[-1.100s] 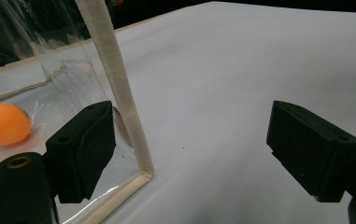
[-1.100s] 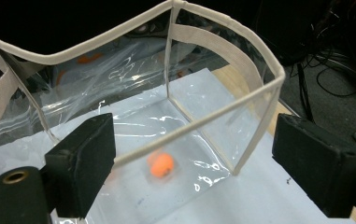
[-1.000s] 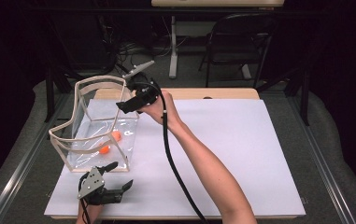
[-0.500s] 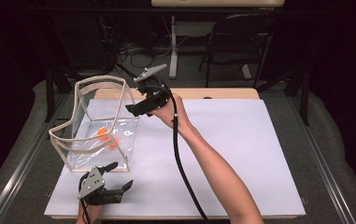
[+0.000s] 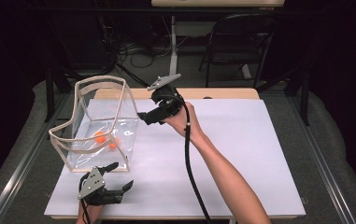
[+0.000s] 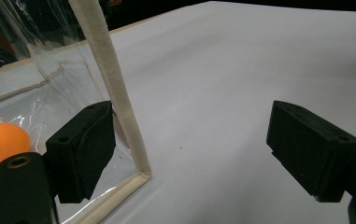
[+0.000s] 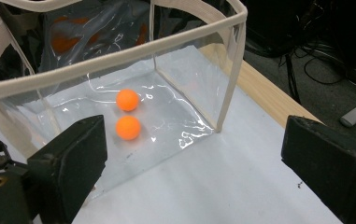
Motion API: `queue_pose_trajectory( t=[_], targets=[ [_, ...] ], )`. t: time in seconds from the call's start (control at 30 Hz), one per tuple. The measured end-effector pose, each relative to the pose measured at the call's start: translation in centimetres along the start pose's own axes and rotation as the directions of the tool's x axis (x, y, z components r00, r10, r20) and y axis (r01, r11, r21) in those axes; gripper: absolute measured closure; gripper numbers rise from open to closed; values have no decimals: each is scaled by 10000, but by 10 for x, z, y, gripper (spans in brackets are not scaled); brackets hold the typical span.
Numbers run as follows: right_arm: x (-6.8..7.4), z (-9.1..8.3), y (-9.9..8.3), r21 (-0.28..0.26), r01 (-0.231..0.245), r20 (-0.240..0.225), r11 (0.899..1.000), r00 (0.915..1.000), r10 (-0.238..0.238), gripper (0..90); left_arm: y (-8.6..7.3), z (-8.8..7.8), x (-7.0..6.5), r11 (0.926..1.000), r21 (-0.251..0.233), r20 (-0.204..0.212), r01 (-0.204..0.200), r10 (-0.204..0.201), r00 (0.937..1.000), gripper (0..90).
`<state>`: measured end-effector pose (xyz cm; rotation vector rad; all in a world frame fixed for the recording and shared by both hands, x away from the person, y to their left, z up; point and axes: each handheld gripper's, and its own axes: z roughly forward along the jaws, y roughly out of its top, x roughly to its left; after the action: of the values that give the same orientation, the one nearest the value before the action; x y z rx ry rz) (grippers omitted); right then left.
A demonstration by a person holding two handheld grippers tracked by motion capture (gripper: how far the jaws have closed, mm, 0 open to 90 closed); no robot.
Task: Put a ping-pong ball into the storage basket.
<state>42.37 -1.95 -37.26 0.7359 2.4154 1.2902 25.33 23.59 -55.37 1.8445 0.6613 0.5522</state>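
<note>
Since the earlier frame, the right gripper [image 5: 148, 117] has drawn back from the clear bag [image 5: 102, 122], fingers apart and empty. Both orange balls [image 7: 128, 113] lie on the bag's floor. Near the front corner, the left gripper [image 5: 119, 176] rests on the white surface [image 5: 241, 154], fingers apart. This looks like a release just finished; next likely calls for fetching another ball or closing up.

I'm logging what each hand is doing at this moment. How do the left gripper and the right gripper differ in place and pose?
The left gripper sits low at the table's near edge, by the clear bag's near corner; the right gripper is held up in the air beside the bag's far side. The left one points right along the table; the right one points toward the bag and its two orange balls. Both are open and hold nothing.
</note>
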Motion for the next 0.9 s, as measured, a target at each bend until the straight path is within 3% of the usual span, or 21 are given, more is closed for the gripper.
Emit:
queue_pose_trajectory(
  t=[0.27, 0.9],
  targets=[
    [-1, -16, -26, -46, -74, 165, 10000, 9998, 75, 67, 0, 1, 0, 10000, 30, 40, -24, 24, 10000, 157],
    [4, -32, -73, -56, -150, 327, 9999, 9994, 152, 61, 0, 1, 1, 10000, 13, 9, -9, 9, 10000, 157]
  ],
)
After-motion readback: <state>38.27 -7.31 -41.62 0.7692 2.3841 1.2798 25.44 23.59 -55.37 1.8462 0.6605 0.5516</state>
